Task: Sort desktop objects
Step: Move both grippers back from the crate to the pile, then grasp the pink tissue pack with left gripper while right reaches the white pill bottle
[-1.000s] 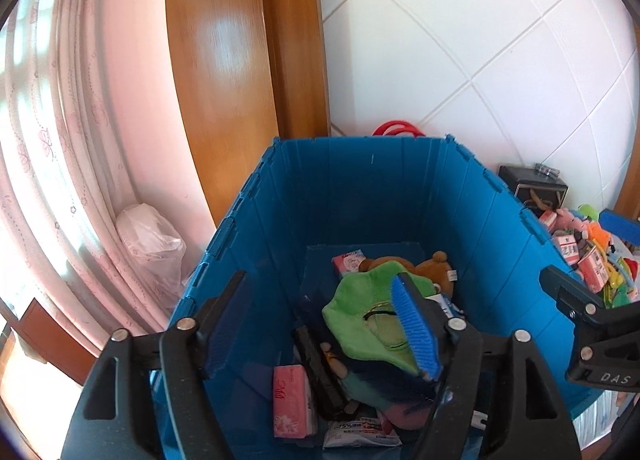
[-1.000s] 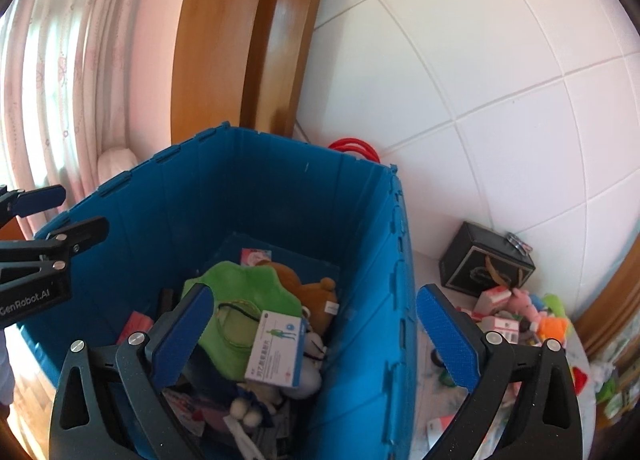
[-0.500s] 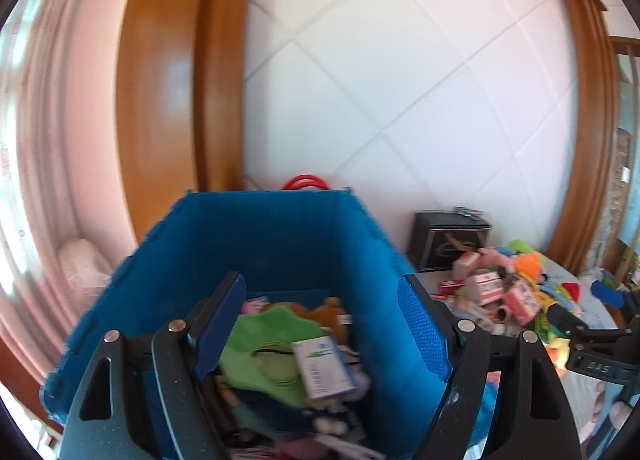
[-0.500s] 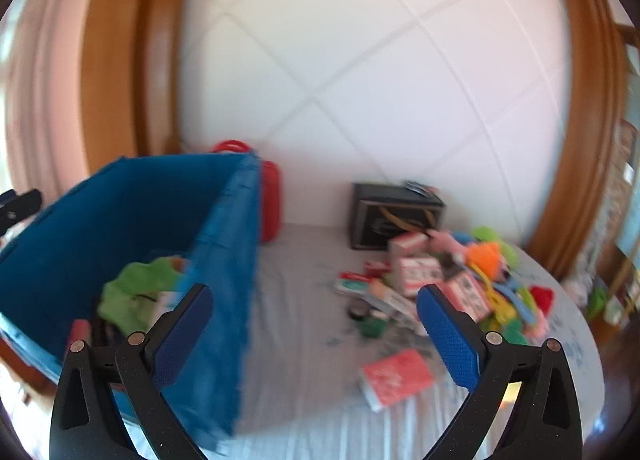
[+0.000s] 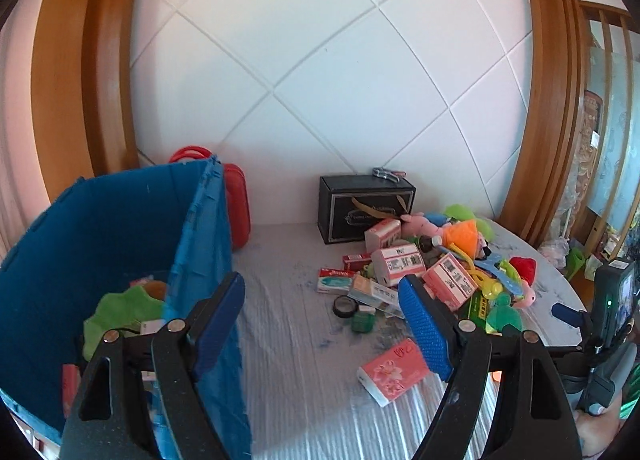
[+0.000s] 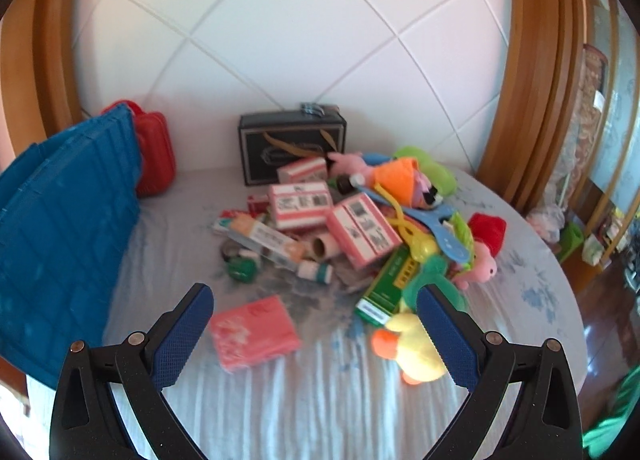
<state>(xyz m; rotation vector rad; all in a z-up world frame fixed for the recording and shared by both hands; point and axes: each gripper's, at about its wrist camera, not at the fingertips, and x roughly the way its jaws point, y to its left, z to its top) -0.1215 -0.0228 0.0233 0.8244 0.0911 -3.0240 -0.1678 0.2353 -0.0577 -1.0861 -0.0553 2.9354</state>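
Observation:
A heap of small boxes and plush toys (image 5: 440,264) lies on the white-clothed table (image 5: 304,360), right of a blue crate (image 5: 200,244). The crate holds a green plush (image 5: 120,312) and other items. My left gripper (image 5: 320,320) stands open and empty beside the crate's right wall. My right gripper (image 6: 316,334) is open above the table. A pink tissue pack (image 6: 256,334) lies on the cloth below, between its fingers and nearer the left one. A yellow duck plush (image 6: 412,348) sits against the right finger (image 6: 448,336). Pink-and-white boxes (image 6: 300,204) top the heap.
A black box (image 6: 292,148) and a red case (image 6: 156,152) stand against the white tiled wall. The crate (image 6: 60,228) fills the table's left side. The table's rounded edge (image 6: 560,300) drops off at the right, with a wooden frame behind.
Both views have swung right, from the inside of the blue crate to the heap on the table. The right gripper has come down over the pink tissue pack.

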